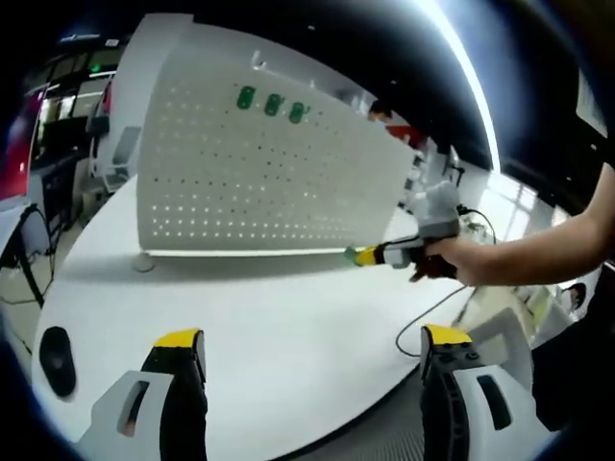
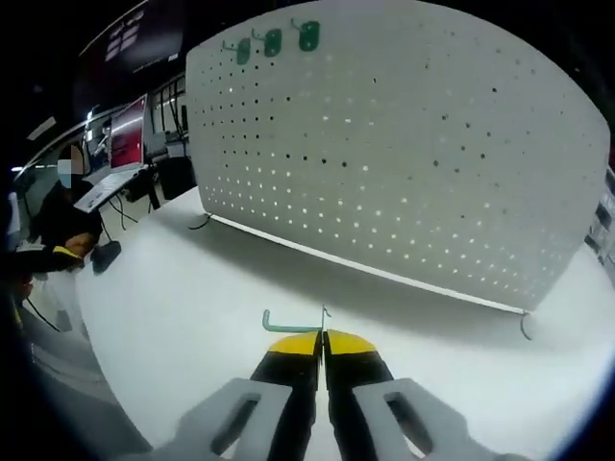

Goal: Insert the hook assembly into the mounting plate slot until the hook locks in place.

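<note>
Three green hooks (image 2: 273, 40) sat along the top edge of the white pegboard (image 2: 404, 144), which stood upright on the white table (image 2: 163, 317); no writing could be read on board or hooks. One further green hook (image 2: 293, 325), a thin L-shaped wire piece, you held clamped at the tips of your right gripper (image 2: 324, 338), its yellow-tipped jaws pressed together on it, low over the table and short of the pegboard's lower edge. In the left gripper view that same right gripper (image 1: 370, 255) reached in from the right, your hand (image 1: 456, 259) wrapped round it and your forearm extended behind, its tip near the board's lower right corner. Your left gripper (image 1: 312, 341) stood with its jaws wide apart, holding nothing, above the table and well back from the pegboard. A dark mouse (image 1: 56, 360) lay at the table edge.
</note>
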Demonstrator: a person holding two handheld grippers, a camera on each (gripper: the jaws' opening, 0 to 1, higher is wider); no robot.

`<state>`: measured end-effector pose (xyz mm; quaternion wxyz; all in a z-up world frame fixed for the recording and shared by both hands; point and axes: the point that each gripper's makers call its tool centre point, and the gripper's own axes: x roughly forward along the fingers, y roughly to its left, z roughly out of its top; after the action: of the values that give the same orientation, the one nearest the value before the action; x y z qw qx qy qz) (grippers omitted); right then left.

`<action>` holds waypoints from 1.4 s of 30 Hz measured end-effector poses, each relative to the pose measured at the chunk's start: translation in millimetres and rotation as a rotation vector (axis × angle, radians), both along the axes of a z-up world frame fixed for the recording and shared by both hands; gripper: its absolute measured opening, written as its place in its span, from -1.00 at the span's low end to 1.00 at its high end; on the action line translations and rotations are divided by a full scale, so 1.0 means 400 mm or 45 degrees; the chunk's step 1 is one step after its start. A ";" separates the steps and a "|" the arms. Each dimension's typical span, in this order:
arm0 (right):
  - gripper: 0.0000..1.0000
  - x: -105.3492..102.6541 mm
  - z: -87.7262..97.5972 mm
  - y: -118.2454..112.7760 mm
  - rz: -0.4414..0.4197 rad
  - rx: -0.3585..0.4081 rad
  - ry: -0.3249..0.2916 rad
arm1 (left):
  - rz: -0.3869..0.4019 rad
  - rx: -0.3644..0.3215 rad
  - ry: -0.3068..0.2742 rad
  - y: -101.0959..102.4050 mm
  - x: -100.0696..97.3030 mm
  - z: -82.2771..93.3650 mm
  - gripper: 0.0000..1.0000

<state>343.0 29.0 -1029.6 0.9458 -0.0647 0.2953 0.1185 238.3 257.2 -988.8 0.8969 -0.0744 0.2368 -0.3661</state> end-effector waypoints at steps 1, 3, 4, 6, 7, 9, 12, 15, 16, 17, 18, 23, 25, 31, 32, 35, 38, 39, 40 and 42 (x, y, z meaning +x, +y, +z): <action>-1.00 -0.006 0.010 0.000 -0.007 0.003 -0.015 | 0.001 0.004 -0.003 0.001 0.000 0.000 0.88; -1.00 -0.019 0.025 0.005 -0.026 0.028 -0.036 | 0.003 0.004 -0.008 0.001 0.000 0.001 0.89; -1.00 -0.023 0.030 0.008 -0.029 0.033 -0.043 | 0.001 0.003 -0.008 0.000 0.000 0.001 0.89; -1.00 -0.032 0.043 0.017 -0.027 0.040 -0.065 | 0.000 0.002 -0.010 0.000 -0.001 0.002 0.88; -1.00 -0.036 0.051 0.022 -0.024 0.049 -0.074 | -0.001 0.002 -0.012 0.000 -0.001 0.003 0.88; -1.00 -0.044 0.065 0.031 -0.019 0.063 -0.093 | -0.001 0.001 -0.021 0.000 0.000 0.005 0.88; -1.00 -0.060 0.073 0.046 -0.007 0.106 -0.084 | 0.002 0.043 -0.044 0.004 0.001 0.002 0.92; -1.00 -0.074 0.086 0.053 -0.009 0.141 -0.097 | -0.027 0.054 -0.028 -0.005 -0.008 -0.005 0.91; -1.00 -0.076 0.089 0.055 -0.008 0.149 -0.099 | -0.034 0.055 -0.027 -0.006 -0.008 -0.005 0.92; -1.00 -0.082 0.094 0.061 0.001 0.165 -0.100 | -0.040 0.050 -0.022 -0.008 -0.009 -0.005 0.92; -1.00 -0.087 0.101 0.067 0.009 0.183 -0.105 | -0.047 0.038 -0.008 -0.011 -0.009 -0.005 0.93; -1.00 -0.124 0.141 0.122 0.059 0.335 -0.135 | 0.017 -0.140 -0.036 0.006 0.029 0.046 0.95; -1.00 -0.137 0.152 0.141 0.058 0.407 -0.142 | 0.033 -0.134 0.003 0.023 0.044 0.032 0.92; -1.00 -0.188 0.122 0.207 0.110 0.505 0.007 | 0.048 -0.176 -0.004 0.041 0.059 0.040 0.80; -1.00 -0.184 0.130 0.221 0.123 0.556 -0.019 | 0.038 -0.177 -0.001 0.038 0.058 0.041 0.75; -1.00 -0.190 0.133 0.240 0.145 0.618 -0.008 | 0.002 -0.194 -0.009 0.028 0.058 0.054 0.67; -1.00 -0.203 0.149 0.279 0.209 0.714 0.009 | -0.032 -0.245 -0.013 0.014 0.062 0.072 0.54; -1.00 -0.208 0.152 0.293 0.232 0.753 0.025 | -0.062 -0.274 -0.008 0.006 0.058 0.081 0.44; -1.00 -0.217 0.152 0.304 0.254 0.794 0.057 | -0.088 -0.322 0.016 -0.004 0.054 0.094 0.36; -1.00 -0.218 0.166 0.318 0.262 0.883 0.040 | -0.092 -0.364 0.015 -0.009 0.060 0.111 0.28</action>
<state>255.8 156.2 -963.1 0.8900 0.2325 0.2438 0.3074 262.4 253.6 -944.3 0.8619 -0.1949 0.1900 -0.4278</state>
